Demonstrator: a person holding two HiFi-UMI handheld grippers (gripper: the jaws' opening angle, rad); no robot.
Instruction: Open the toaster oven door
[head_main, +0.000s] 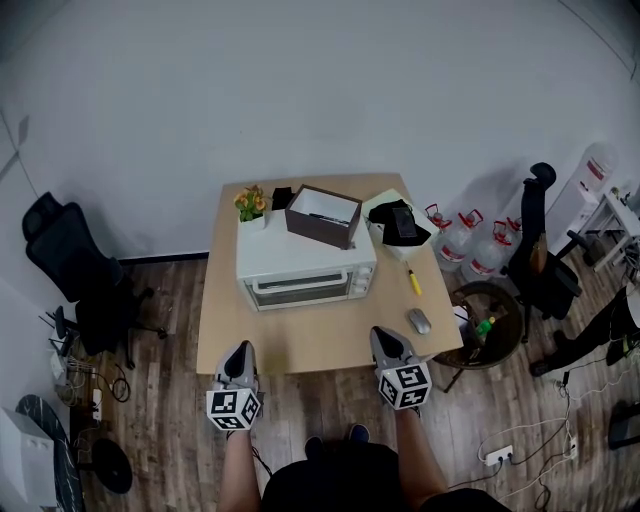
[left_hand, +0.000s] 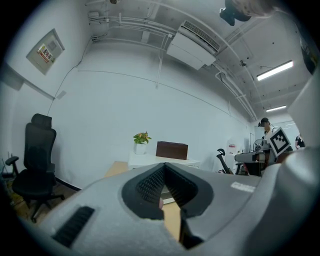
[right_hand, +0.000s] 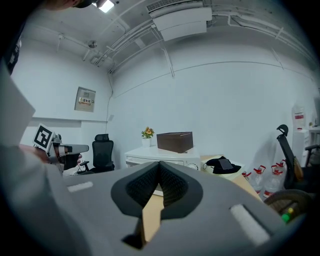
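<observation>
The toaster oven (head_main: 305, 270) sits toward the desk's (head_main: 310, 345) back edge, left of centre. Its glass door (head_main: 298, 291) faces the person and is closed flat against the front. A potted plant (head_main: 251, 207) and a brown box (head_main: 322, 215) rest on its roof, which is a reason to pull gently. The left gripper (head_main: 240, 346) and right gripper (head_main: 384, 333) hover over the near edge, level with each other and well short of the oven, as if squaring up before the reach. Each has its jaws pressed together on nothing, tips meeting, so one must spread before it can take the handle. From here I can't quite make out that handle. A yellow marker (head_main: 414, 282) and a mouse (head_main: 420, 321) lie by the right edge, clear of the door's swing, I'd judge.
</observation>
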